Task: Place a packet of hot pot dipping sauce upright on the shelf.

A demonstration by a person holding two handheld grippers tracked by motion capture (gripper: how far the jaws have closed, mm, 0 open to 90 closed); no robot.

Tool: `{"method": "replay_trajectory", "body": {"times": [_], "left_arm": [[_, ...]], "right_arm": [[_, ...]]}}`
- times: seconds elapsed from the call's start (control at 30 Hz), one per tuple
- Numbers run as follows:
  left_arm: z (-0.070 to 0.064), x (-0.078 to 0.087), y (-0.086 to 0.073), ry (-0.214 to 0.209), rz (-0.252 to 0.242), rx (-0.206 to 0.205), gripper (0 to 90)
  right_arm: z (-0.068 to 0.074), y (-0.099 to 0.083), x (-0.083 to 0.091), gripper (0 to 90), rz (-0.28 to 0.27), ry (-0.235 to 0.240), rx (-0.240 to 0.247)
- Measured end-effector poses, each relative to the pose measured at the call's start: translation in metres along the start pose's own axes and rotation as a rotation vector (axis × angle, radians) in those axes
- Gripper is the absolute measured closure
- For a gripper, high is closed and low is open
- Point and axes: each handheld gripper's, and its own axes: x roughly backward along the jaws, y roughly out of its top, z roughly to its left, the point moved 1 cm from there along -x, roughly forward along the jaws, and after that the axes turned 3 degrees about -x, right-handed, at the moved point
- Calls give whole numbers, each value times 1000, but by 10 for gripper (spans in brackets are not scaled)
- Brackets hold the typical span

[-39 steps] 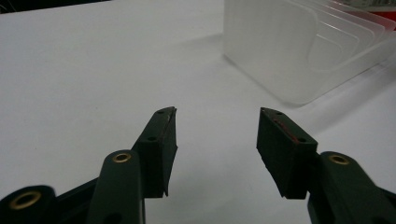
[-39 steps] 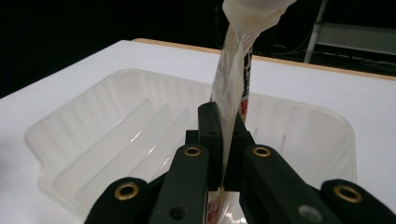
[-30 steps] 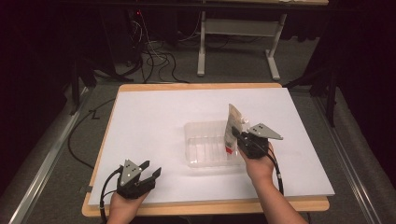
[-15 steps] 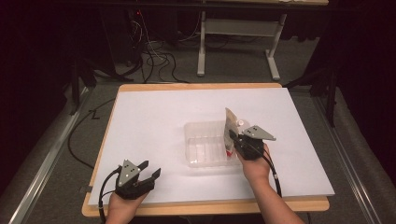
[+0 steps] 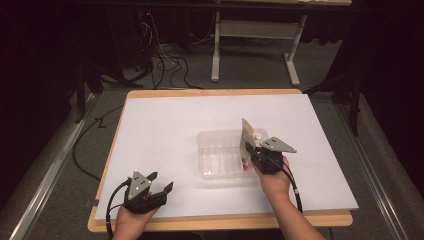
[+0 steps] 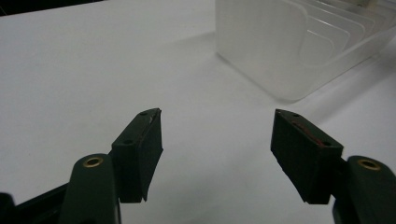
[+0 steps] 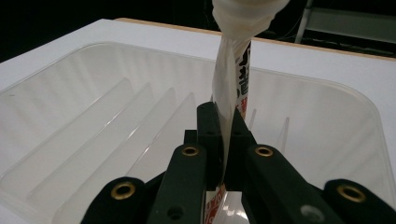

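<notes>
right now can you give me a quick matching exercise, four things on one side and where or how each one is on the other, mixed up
Things:
1. left gripper
2. right gripper
3. clear plastic tray
4. packet

States:
A. lies on the white sheet near the middle of the table
B. jaws wide apart, holding nothing, near the front left edge
C. pinched upright between two black jaws, over the tray
D. jaws closed on something thin

Pairs: 1-B, 2-D, 3-A, 4-C

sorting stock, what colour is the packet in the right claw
White packet with black and red print, clearest in the right gripper view.
</notes>
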Motion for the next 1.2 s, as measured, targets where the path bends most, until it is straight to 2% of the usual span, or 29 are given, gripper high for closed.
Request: {"method": "replay_trajectory", "body": {"times": [0.1, 0.27, 0.47, 0.57, 0.6, 0.63, 0.67, 0.7, 0.73, 0.77, 0.83, 0.87, 0.9, 0.93, 0.97, 1.0, 1.07, 1.13, 1.2], "left_arm": [[-2, -2, 0, 9, -2, -15, 339], [-4, -2, 0, -1, -1, -35, 353], [-3, -4, 1, -16, 15, -15, 341], [-2, -4, 1, -24, 24, -13, 339], [-2, -5, 1, -25, 27, -12, 335], [-2, -5, 1, -25, 27, -12, 330], [-2, -5, 1, -26, 28, -9, 326], [-2, -5, 1, -26, 28, -9, 321], [-2, -6, 1, -23, 28, -10, 313], [-2, -6, 1, -23, 28, -10, 308], [-2, -6, 2, -20, 29, -14, 297], [-2, -6, 2, -24, 27, -14, 285], [-2, -6, 2, -24, 27, -14, 281], [-2, -7, 4, -32, 22, -7, 274], [-2, -7, 4, -32, 22, -7, 268], [-2, -8, 5, -37, 18, -6, 261], [-3, -9, 6, -40, 11, -7, 255], [-4, -11, 8, -46, 8, -10, 247], [-5, -13, 9, -48, 7, -11, 245]], "right_arm": [[0, -1, 3, 884, -2, 10, -1], [3, -6, 9, 874, 4, 25, -2], [4, -11, 12, 833, 7, 35, 7], [5, -12, 13, 767, 7, 53, 7], [6, -11, 15, 686, 4, 80, 10], [6, -11, 15, 686, 4, 80, 10], [7, -9, 17, 587, -4, 94, 15], [7, -9, 17, 587, -4, 94, 15], [8, -7, 20, 485, -16, 101, 13], [8, -7, 20, 485, -16, 101, 13], [8, -4, 23, 397, -20, 106, 19], [8, -2, 28, 325, -34, 116, 14], [8, -2, 28, 325, -34, 116, 14], [8, 1, 34, 275, -46, 125, 20], [8, 1, 34, 275, -46, 125, 20], [7, 4, 41, 231, -60, 133, 29], [7, 5, 45, 215, -66, 131, 44], [3, 8, 59, 172, -79, 127, 74], [1, 8, 63, 166, -82, 120, 74]]}}
